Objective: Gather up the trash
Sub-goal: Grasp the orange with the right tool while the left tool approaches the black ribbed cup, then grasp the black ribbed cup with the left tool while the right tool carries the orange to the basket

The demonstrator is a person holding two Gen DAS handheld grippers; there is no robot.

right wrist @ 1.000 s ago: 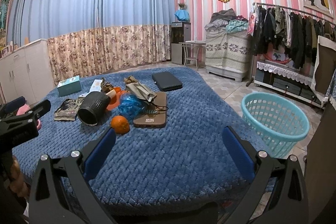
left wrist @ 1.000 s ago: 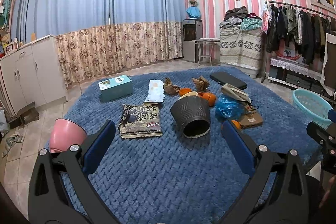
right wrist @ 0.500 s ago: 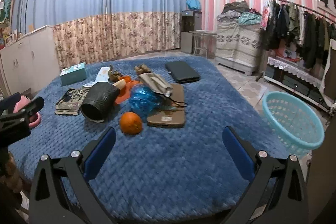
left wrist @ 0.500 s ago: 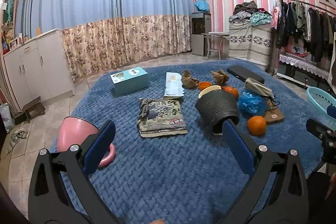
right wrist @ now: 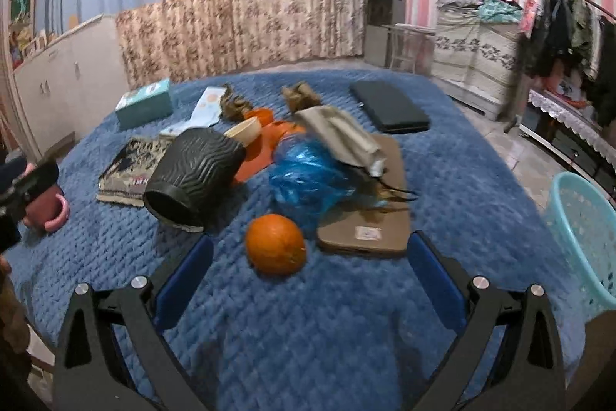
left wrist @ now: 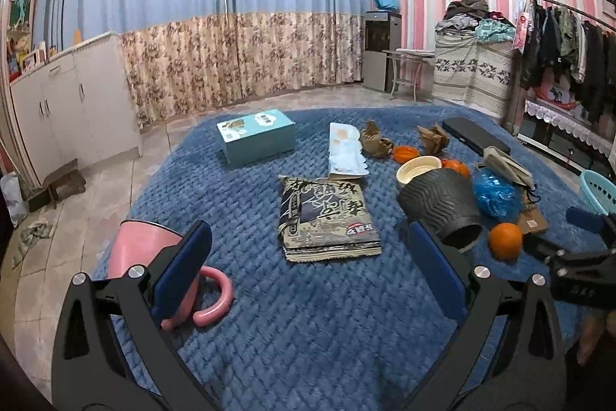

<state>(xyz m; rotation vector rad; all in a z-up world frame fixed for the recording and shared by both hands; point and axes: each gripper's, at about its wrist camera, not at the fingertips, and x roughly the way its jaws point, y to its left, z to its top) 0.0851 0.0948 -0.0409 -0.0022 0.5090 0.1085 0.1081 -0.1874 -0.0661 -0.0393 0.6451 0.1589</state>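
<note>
Trash lies mid-blanket [right wrist: 385, 353]: blue bag [right wrist: 308, 176], orange [right wrist: 275, 244], brown wrappers [left wrist: 375, 143]. Both tongs have closed in since a second ago; the right gripper [right wrist: 308, 286] now stands just short of the orange, jaws wide, empty. Left gripper [left wrist: 308, 280] likewise wide and empty, beside a pink cup [left wrist: 134, 251]. Only the right view shows the basket [right wrist: 581, 237] well; collection not begun.

Item count: one whole orange [right wrist: 275, 244], two crumpled brown paper wads [left wrist: 375, 142] [left wrist: 433, 138], one blue plastic bag [right wrist: 308, 176], one teal box [left wrist: 255, 136], one pink mug [left wrist: 154, 268], one basket [right wrist: 585, 237].
</note>
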